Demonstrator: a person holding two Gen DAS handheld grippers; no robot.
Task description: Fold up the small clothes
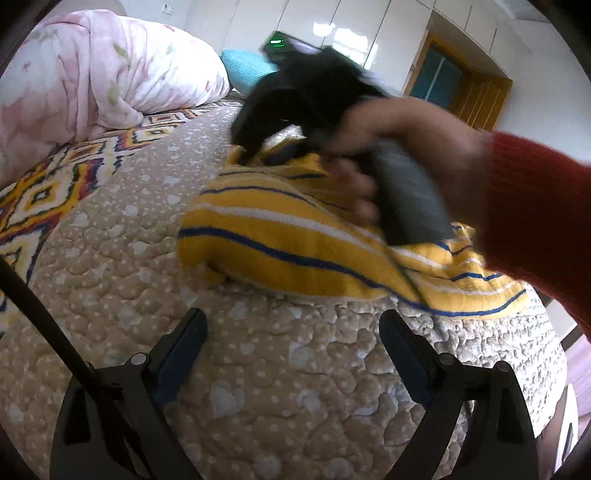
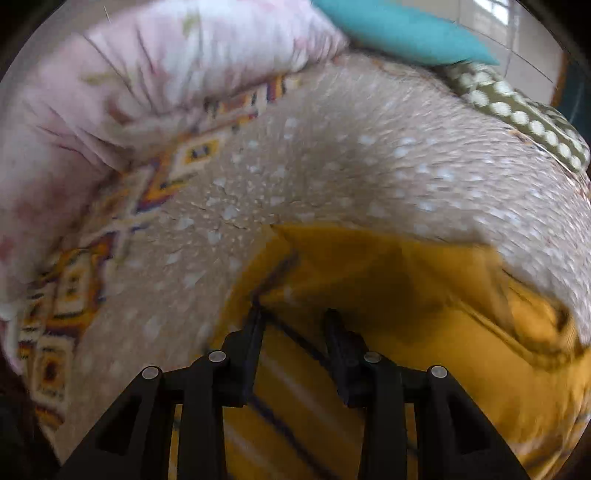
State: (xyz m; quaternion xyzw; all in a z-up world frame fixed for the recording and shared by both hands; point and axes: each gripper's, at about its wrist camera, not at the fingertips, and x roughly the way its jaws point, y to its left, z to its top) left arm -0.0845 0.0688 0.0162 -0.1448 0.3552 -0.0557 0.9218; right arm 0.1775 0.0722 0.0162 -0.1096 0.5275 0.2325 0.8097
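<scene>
Partly done: yellow striped garment lies on bed, one fold made, edges loose, more folds left. Right gripper fingers narrow, opening, over cloth, nothing gripped. Left gripper fingers wide, empty.

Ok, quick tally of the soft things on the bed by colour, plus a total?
Yellow striped garment: 1
Pink quilt: 1
Teal pillow: 1
Green dotted cushion: 1
Total: 4
</scene>
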